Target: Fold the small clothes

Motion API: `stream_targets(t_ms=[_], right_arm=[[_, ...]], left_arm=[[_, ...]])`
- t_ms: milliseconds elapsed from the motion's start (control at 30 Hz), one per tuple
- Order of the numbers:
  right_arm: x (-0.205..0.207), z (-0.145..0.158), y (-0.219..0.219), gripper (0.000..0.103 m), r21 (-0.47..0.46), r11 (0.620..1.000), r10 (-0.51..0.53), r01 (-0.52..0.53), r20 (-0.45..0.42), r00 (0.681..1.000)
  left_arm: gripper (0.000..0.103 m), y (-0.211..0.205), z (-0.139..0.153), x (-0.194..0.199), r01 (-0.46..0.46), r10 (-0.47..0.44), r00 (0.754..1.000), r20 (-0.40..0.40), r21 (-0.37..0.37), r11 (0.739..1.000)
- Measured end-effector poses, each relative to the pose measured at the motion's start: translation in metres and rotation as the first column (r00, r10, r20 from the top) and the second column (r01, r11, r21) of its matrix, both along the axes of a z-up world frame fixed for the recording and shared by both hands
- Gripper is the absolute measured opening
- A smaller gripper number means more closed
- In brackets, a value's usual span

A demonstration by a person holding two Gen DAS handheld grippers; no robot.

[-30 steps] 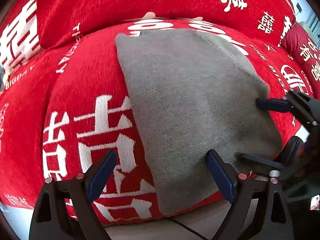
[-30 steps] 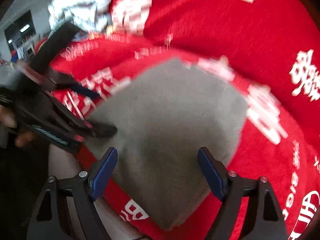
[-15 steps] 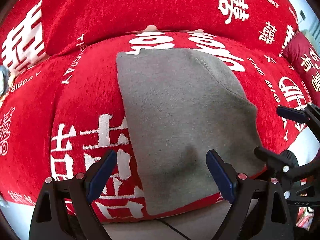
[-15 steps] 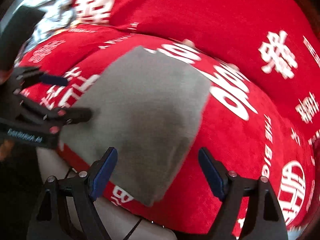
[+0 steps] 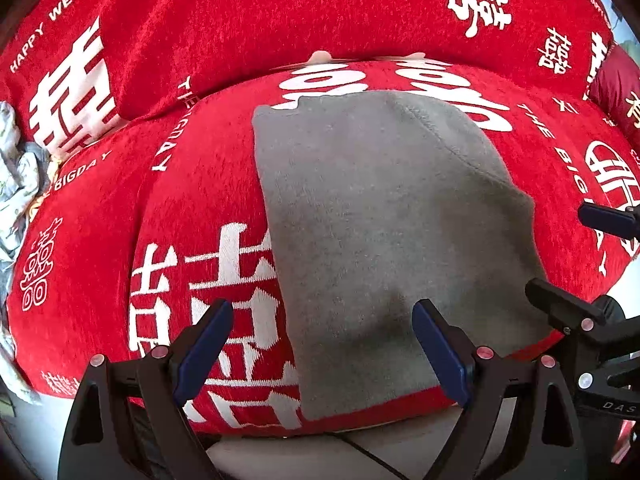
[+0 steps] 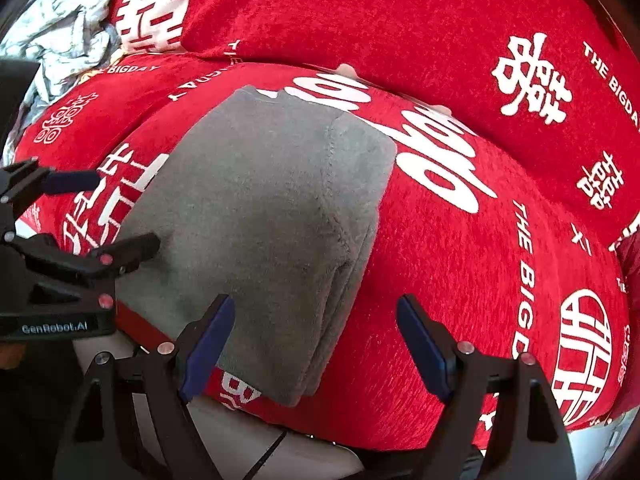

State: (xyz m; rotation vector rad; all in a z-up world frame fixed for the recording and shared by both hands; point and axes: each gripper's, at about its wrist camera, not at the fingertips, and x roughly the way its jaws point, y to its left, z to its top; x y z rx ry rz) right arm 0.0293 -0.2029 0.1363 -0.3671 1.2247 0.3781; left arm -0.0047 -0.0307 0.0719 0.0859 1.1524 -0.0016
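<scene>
Grey garment (image 5: 380, 232): matt, fuzzy fleece-like knit, stitched seam ridge visible. Red sofa cover (image 5: 200, 184): coarse woven chenille-type cloth, white woven-in characters. Left gripper (image 5: 320, 352) and right gripper (image 6: 316, 344): matt black plastic, smooth blue finger pads, small shiny rivets. Crumpled pale cloth (image 6: 68, 28) at 10 o'clock.

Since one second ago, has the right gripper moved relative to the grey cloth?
Yes. In the left wrist view the right gripper has drawn back rightward; its upper finger now clears the grey cloth.
</scene>
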Motion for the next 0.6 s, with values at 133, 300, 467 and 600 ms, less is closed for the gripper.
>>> stream_targets(t_ms=[133, 300, 467, 600], right_arm=[[0.0006, -0.0022, -0.0010, 0.086, -0.004, 1.000, -0.007, 0.007, -0.013, 1.000], [-0.0008, -0.0042, 0.0015, 0.086, -0.010, 1.000, 0.001, -0.002, -0.019, 1.000], [-0.0017, -0.0043, 0.0038, 0.086, -0.014, 1.000, 0.008, -0.008, -0.019, 1.000], [-0.0017, -0.0043, 0.0037, 0.086, -0.015, 1.000, 0.008, -0.008, -0.019, 1.000]], left_arm=[[0.092, -0.0018, -0.0010, -0.0010, 0.006, -0.006, 1.000, -0.001, 0.006, 1.000], [0.092, -0.0032, -0.0025, -0.0015, 0.011, -0.011, 1.000, -0.004, 0.008, 1.000], [0.092, -0.0039, -0.0031, -0.0014, 0.020, -0.020, 1.000, -0.010, 0.000, 1.000], [0.092, -0.0035, -0.0033, -0.0017, 0.017, -0.017, 1.000, -0.013, -0.008, 1.000]])
